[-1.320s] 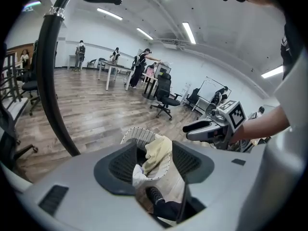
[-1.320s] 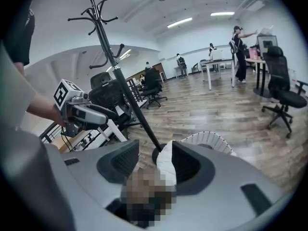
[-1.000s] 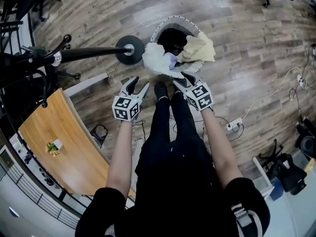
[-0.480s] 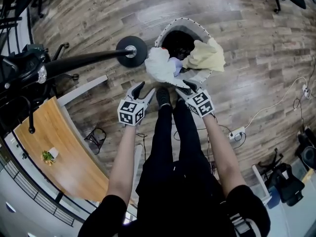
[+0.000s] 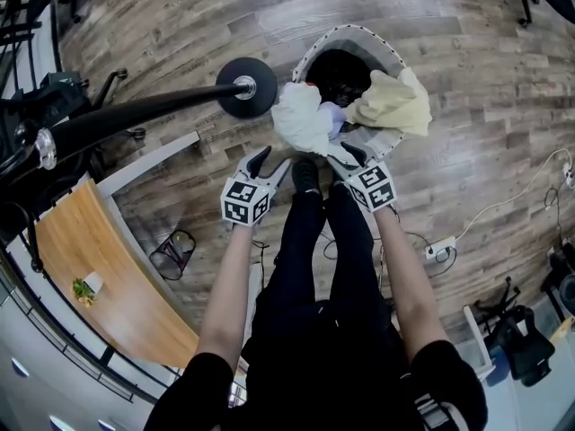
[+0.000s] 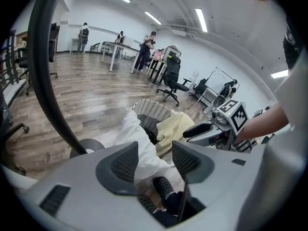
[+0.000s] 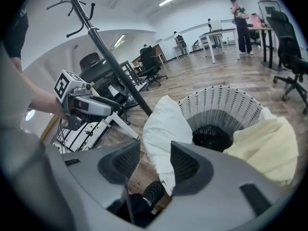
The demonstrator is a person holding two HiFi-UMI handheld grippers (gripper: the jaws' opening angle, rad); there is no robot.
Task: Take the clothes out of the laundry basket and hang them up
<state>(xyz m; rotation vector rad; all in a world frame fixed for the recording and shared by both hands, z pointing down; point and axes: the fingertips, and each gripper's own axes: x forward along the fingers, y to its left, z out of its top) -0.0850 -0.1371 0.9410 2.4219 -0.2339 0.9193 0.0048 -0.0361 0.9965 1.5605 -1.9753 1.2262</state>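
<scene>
Just short of the basket (image 5: 346,30), left gripper (image 5: 272,160) stood jaws apart, empty; white shirt (image 5: 301,119) draped over the near rim; right gripper (image 5: 346,154) likewise apart and empty, jaws just narrowed slightly, both presumably angled down to pinch that shirt.

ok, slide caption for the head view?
Left gripper and right gripper, both open, near the white garment draped over the laundry basket.
</scene>
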